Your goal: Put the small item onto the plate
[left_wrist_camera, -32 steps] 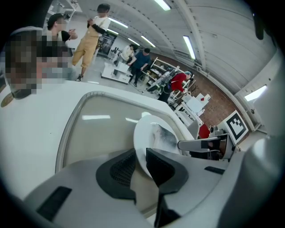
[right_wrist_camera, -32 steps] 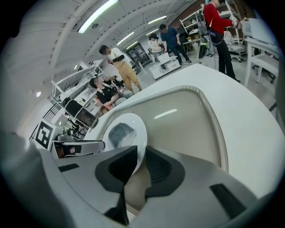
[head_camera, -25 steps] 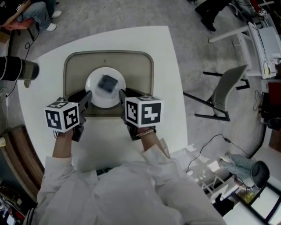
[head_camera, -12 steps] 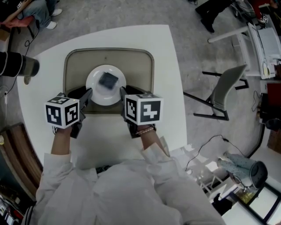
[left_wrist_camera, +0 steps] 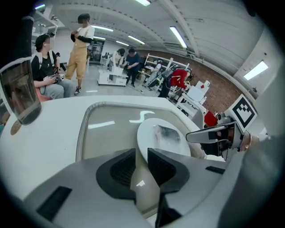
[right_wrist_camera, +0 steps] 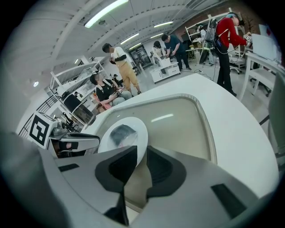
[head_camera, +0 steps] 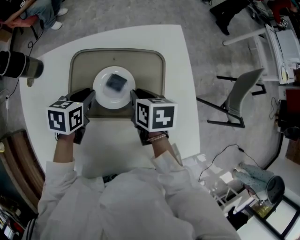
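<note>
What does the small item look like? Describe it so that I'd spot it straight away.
On the white table lies a beige tray, and a round white plate sits in the tray's near half. The small item lies on that plate, a squarish dark piece, seemingly in clear wrap. It is the only dark thing there; all around it is white or beige.

Open-plan lab, shelving racks (right_wrist_camera: 73,73), workbenches (left_wrist_camera: 111,78) (people (right_wrist_camera: 119,62) working), strip lights (right_wrist_camera: 105,12)
</note>
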Tool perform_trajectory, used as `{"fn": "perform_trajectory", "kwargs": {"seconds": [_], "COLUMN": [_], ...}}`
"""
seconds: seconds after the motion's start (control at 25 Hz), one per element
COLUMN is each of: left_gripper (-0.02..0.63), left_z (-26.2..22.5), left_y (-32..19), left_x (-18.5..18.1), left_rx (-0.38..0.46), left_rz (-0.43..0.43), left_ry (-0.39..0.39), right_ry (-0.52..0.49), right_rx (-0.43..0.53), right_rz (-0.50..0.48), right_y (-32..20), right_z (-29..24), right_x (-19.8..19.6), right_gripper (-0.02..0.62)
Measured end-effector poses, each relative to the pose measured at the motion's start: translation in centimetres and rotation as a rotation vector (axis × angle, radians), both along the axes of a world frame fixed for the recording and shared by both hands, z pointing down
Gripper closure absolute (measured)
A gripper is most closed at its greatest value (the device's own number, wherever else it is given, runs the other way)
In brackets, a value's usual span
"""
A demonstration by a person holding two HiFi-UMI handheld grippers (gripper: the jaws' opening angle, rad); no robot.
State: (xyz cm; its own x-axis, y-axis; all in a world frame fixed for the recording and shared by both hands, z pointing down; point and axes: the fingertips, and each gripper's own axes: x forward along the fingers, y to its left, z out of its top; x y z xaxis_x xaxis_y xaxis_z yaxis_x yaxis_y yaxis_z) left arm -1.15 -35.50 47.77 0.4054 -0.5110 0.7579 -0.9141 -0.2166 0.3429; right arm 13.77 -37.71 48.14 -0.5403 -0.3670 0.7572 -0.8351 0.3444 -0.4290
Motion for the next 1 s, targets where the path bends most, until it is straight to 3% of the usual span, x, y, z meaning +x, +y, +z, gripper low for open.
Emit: {"fn": "perform_trajectory", "kwargs": {"seconds": [0.24, 0.48, 1.0], "left_gripper": [0.525, 0.525, 0.525], "left_z": [-1.8, -4.9, -9.9], "left_y": [-0.2, 1.4, 10.4], "left_x": [-0.3, -0.7, -3.8], "left_rx": [0.073, 0.16, 0.246], "left_rz": [-0.031, -0.042, 0.076], "left_ry": [0.024, 0.098, 0.128], "right_ry": [-0.006, -0.026, -0.13], "right_rx": [0.051, 0.112, 0.224], "right_rz": [0.013, 0.04, 0.018], "right_y": [0.2, 2.3, 12.7], "right_z": [-1.5, -4.0, -9.4], "right_x": [0.5, 0.2, -4.3], "right_gripper": [0.535, 0.536, 0.567]}}
